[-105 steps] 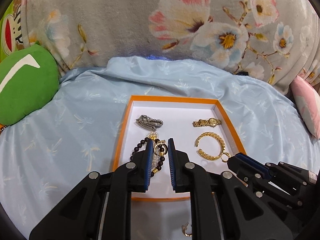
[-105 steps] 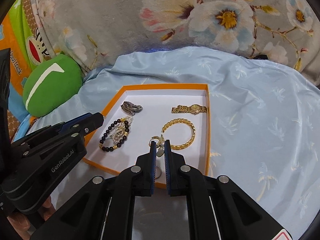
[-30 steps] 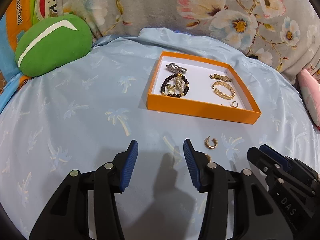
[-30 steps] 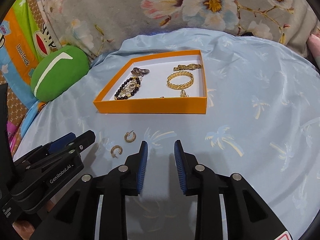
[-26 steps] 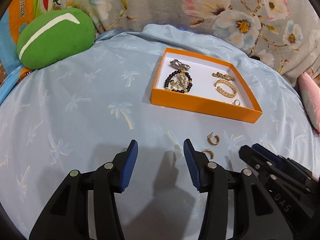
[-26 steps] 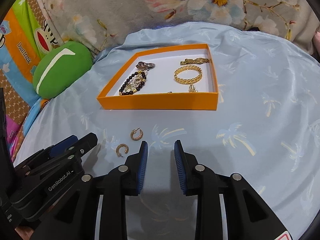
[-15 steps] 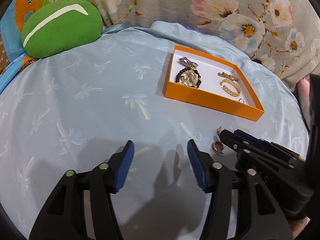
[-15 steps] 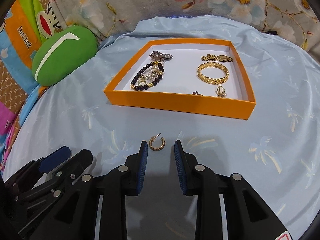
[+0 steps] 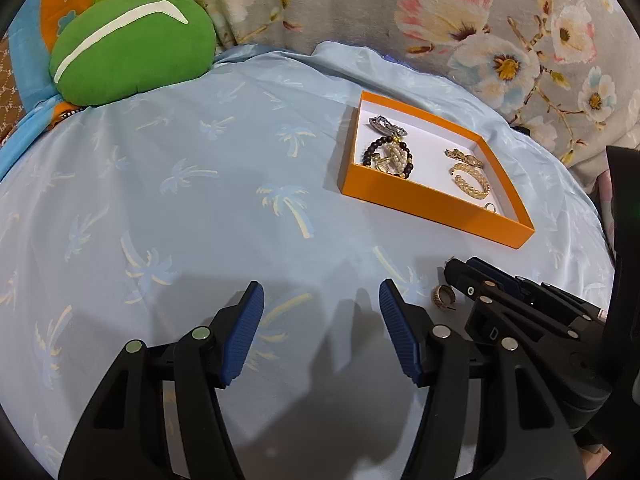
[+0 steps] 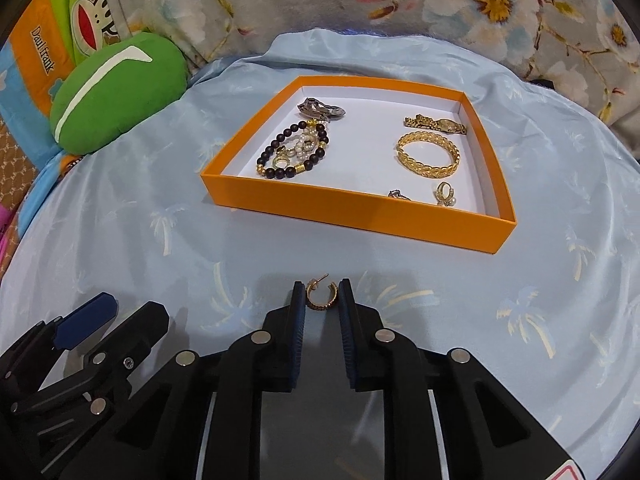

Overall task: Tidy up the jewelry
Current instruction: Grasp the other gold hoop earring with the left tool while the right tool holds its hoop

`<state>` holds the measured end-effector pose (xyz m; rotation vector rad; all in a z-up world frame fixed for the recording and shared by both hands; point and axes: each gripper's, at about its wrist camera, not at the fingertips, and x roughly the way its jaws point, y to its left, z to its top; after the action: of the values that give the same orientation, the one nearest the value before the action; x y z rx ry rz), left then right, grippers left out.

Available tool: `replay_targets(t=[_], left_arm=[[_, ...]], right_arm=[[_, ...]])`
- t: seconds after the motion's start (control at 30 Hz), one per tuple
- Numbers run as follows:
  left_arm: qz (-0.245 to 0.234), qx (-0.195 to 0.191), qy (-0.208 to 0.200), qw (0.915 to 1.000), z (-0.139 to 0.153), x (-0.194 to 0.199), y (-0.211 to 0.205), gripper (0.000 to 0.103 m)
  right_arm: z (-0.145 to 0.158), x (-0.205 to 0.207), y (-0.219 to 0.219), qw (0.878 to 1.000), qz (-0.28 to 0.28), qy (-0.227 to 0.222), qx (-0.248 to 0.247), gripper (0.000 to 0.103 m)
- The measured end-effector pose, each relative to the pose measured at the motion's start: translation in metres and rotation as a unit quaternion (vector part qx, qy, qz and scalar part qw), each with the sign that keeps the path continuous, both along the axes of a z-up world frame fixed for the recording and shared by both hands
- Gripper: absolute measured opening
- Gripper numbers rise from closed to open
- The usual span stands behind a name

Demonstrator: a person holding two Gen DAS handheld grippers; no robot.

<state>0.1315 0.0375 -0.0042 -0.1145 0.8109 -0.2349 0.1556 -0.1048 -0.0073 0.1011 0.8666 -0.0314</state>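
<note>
Your right gripper has its jaws parted around one gold hoop earring lying on the blue sheet, not yet pinching it. Your left gripper is spread wide over bare sheet, holding nothing. A second hoop earring lies just beside the right gripper's tip in the left view. The orange box holds one beaded bracelet, one gold bangle, one gold watch, one grey clip and what look like two small rings, though they are tiny. One green cushion sits far left.
</note>
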Motion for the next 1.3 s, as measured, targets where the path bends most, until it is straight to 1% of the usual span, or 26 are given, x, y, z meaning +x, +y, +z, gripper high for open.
replay_targets(t=[0.13, 0.23, 0.3, 0.37, 0.47, 0.63, 0.73, 0.93, 1.03, 1.1, 1.23, 1.3], left_arm=[[-0.007, 0.003, -0.003, 1.0, 0.001, -0.001, -0.003, 0.058], [-0.017, 0.006, -0.007, 0.9998, 0.002, -0.002, -0.006, 0.059], [-0.031, 0.011, -0.009, 0.9994, 0.003, -0.003, -0.012, 0.062], [-0.047, 0.024, -0.014, 0.9985, 0.004, -0.004, -0.022, 0.062], [-0.07, 0.025, -0.008, 0.9972, 0.002, -0.003, -0.039, 0.062], [-0.091, 0.032, 0.006, 0.9953, -0.002, 0.006, -0.066, 0.062], [-0.094, 0.045, 0.009, 0.9945, -0.004, 0.007, -0.077, 0.062], [-0.089, 0.081, 0.007, 0.9928, -0.005, 0.006, -0.086, 0.06], [-0.084, 0.087, 0.007, 0.9927, -0.005, 0.005, -0.088, 0.06], [-0.085, 0.09, 0.006, 0.9924, -0.005, 0.004, -0.089, 0.056], [-0.085, 0.092, 0.005, 0.9921, -0.005, 0.002, -0.09, 0.054], [-0.085, 0.091, 0.004, 0.9922, -0.004, 0.001, -0.09, 0.048]], right_arm=[[0.001, -0.003, -0.006, 1.0, -0.007, -0.004, 0.01, 0.016], [0.003, -0.017, -0.021, 1.0, -0.025, -0.011, 0.016, 0.016], [0.003, -0.029, -0.035, 0.999, -0.038, -0.014, 0.025, 0.016], [0.002, -0.041, -0.05, 0.998, -0.051, -0.014, 0.04, 0.016], [0.002, -0.057, -0.072, 0.996, -0.07, -0.016, 0.051, 0.016], [0.0, -0.069, -0.086, 0.995, -0.08, -0.019, 0.061, 0.016], [-0.001, -0.069, -0.088, 0.994, -0.079, -0.018, 0.071, 0.016], [-0.002, -0.069, -0.087, 0.994, -0.073, -0.017, 0.073, 0.016], [-0.002, -0.069, -0.087, 0.995, -0.072, -0.017, 0.074, 0.016], [-0.002, -0.069, -0.087, 0.995, -0.072, -0.017, 0.074, 0.016], [-0.002, -0.069, -0.087, 0.995, -0.072, -0.017, 0.074, 0.016], [-0.002, -0.069, -0.087, 0.994, -0.072, -0.017, 0.074, 0.016]])
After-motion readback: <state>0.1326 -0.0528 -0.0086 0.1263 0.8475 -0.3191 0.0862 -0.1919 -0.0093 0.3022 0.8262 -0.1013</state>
